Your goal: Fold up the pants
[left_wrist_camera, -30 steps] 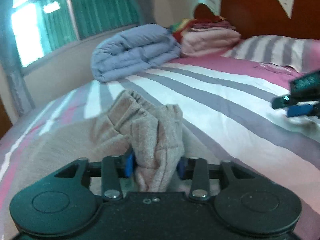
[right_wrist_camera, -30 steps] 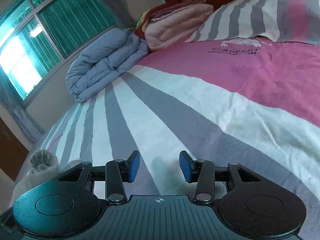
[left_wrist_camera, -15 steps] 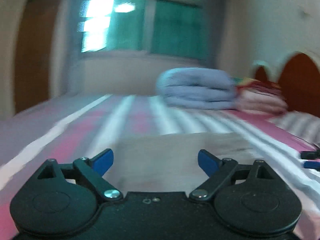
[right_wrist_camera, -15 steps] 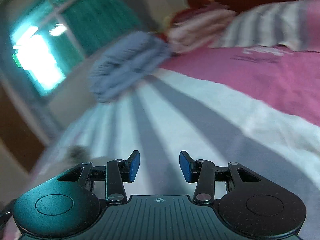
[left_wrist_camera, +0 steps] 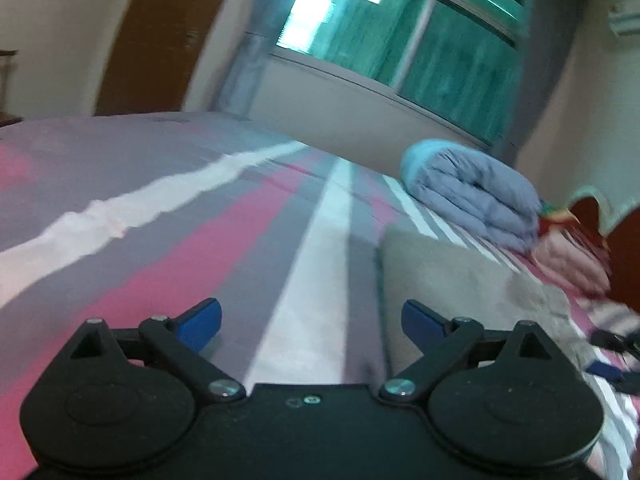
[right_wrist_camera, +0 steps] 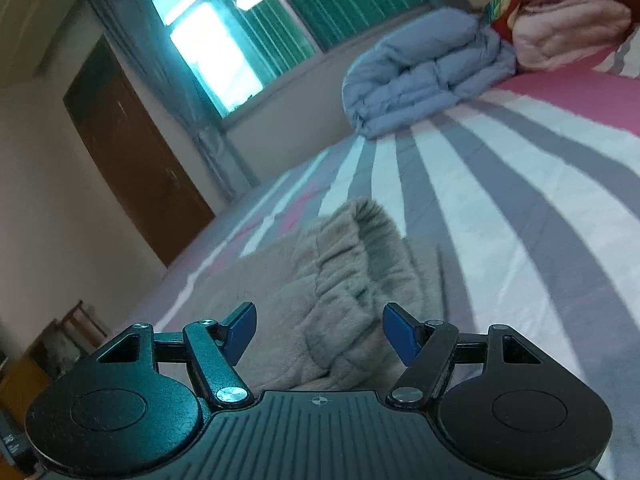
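Note:
The beige fleece pants [left_wrist_camera: 464, 280] lie flat on the striped bed sheet [left_wrist_camera: 224, 248], to the right of my left gripper [left_wrist_camera: 310, 320]. Its jaws are opening wide, with only sheet between them, and its right finger is close to the pants' edge. In the right wrist view the gathered elastic waistband [right_wrist_camera: 344, 268] is bunched up just ahead of my right gripper [right_wrist_camera: 320, 334]. Its jaws are opening too; the cloth sits between the blue pads [right_wrist_camera: 400, 338] without being pressed. The right gripper's tips [left_wrist_camera: 612, 346] show at the left view's far right edge.
A folded blue duvet [right_wrist_camera: 420, 72] and a pile of pink blankets [right_wrist_camera: 568, 32] sit at the bed's far side by the headboard [left_wrist_camera: 628, 252]. A window with green curtains [left_wrist_camera: 420, 40] and a brown door [right_wrist_camera: 132, 152] stand beyond the bed.
My left gripper let go of the bunched pants, opened wide and swung left over the sheet. My right gripper turned toward the waistband and opened wider around it.

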A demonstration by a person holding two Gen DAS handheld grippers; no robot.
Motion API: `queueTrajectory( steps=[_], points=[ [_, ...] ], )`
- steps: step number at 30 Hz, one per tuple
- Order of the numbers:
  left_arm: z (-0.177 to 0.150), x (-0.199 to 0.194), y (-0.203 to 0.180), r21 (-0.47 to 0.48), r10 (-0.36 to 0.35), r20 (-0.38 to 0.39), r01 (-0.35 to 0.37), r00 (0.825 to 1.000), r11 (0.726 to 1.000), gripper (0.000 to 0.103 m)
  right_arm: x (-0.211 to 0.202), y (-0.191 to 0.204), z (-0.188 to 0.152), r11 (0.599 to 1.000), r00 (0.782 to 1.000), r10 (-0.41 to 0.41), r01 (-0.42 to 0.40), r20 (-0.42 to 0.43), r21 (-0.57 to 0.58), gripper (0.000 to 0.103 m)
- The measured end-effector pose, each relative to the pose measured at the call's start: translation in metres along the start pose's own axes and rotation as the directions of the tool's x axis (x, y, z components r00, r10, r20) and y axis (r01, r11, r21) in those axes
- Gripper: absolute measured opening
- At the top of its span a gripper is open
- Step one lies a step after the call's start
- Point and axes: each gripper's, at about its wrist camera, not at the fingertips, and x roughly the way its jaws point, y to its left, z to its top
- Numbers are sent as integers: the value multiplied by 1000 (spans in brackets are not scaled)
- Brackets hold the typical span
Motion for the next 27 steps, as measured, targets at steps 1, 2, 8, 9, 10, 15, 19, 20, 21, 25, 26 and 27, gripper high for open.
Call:
queueTrajectory(
  steps=[1,2,8,9,10,15,19,20,21,25,26,27],
  points=[
    [0,2,-1,15,-4,-8,4,1000,1000,90,9,3,-1,1000,1000,-18,18,-20,4,70],
    [-1,3,-1,27,-8,-13,8,1000,1000,90,15,4,-2,1000,999,-26,27,-34,14,70],
    [-4,9,22,-53,13,-24,-14,1000,998,90,30,-1,7,995,996,-77,80,-43,66,28],
    [-3,8,27,-85,20,-19,-22,1000,996,90,28,-4,10,995,997,-62,64,-37,77,20],
    [-2,9,33,-118,28,-14,-29,1000,993,90,21,-3,13,995,999,-39,40,-15,86,18],
    [0,7,47,-188,56,-7,-56,998,980,90,-19,-6,18,994,991,-10,-4,131,109,18],
    [0,9,46,-184,59,-15,-61,998,981,90,6,-45,8,961,996,-81,86,-31,262,20],
    [0,9,44,-180,58,-14,-60,998,982,90,2,-45,10,962,998,-60,60,-10,266,26],
    [0,9,44,-177,57,-13,-58,998,982,90,-6,-41,12,967,998,-63,54,30,248,34],
    [-1,11,41,-173,56,-11,-57,998,983,90,-26,-46,12,958,994,-58,28,97,286,74],
    [-1,10,41,-172,58,-9,-58,998,983,90,-24,-48,11,953,996,-40,16,75,304,74],
    [-1,11,40,-169,59,-9,-60,998,984,90,-20,-49,11,953,998,-34,18,50,303,74]
  ],
)
